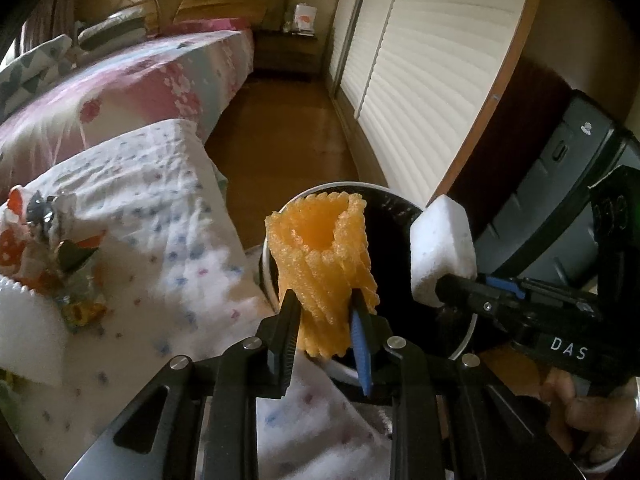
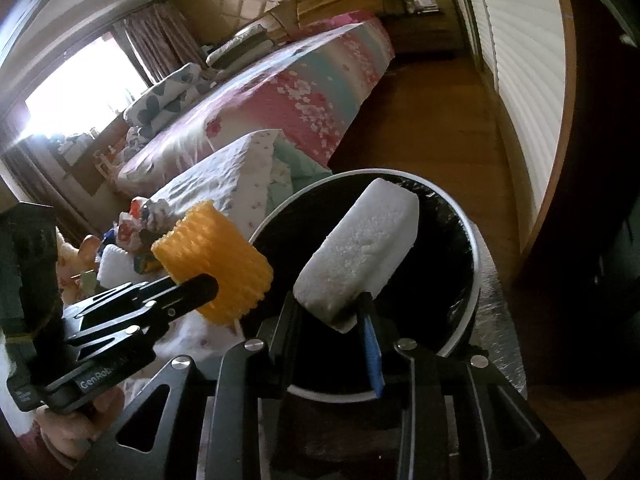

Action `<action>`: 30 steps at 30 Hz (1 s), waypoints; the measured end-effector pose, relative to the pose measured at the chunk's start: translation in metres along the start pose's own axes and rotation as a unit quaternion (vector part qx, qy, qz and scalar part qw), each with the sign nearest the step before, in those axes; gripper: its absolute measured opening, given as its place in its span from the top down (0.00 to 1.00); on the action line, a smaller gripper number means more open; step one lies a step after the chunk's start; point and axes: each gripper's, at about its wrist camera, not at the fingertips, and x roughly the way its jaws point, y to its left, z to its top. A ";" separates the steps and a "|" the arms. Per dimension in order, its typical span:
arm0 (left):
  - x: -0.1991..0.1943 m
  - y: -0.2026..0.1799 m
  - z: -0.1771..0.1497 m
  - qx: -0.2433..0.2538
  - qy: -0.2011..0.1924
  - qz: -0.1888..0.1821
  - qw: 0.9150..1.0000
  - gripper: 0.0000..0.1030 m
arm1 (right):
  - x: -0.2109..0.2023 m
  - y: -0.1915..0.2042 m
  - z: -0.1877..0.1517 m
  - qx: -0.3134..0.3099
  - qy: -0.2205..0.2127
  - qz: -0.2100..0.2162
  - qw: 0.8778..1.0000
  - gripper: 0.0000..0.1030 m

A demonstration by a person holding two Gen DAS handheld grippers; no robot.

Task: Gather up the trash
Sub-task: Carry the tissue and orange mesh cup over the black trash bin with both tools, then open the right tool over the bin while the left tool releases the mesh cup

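Note:
My left gripper (image 1: 324, 300) is shut on an orange foam net sleeve (image 1: 320, 248), which stands upright over the near rim of a round white trash bin (image 1: 344, 186) with a black liner. My right gripper (image 2: 328, 304) is shut on the lower end of a white foam block (image 2: 360, 248), held tilted above the bin's (image 2: 476, 280) dark opening. In the right wrist view the left gripper (image 2: 200, 284) and its orange sleeve (image 2: 216, 256) hang just left of the bin. The white block (image 1: 442, 248) also shows at the right of the left wrist view.
A bed with a white dotted quilt (image 1: 160, 208) borders the bin on the left. Crumpled wrappers (image 1: 68, 256) and a white foam piece (image 1: 24, 320) lie on it. Wooden floor (image 1: 280, 128) runs behind the bin, beside white louvred wardrobe doors (image 1: 420, 80).

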 end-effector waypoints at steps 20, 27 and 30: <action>-0.054 0.021 -0.041 -0.036 -0.039 0.020 0.998 0.43 | -0.023 0.006 -0.010 0.030 -0.041 0.001 0.999 0.28; -0.105 0.057 -0.085 -0.088 -0.062 0.059 0.992 0.43 | -0.019 0.055 -0.028 0.003 -0.046 0.030 0.998 0.19; -0.126 0.071 -0.100 -0.106 -0.072 0.079 0.989 0.43 | -0.012 0.077 -0.035 -0.012 -0.044 0.044 0.998 0.17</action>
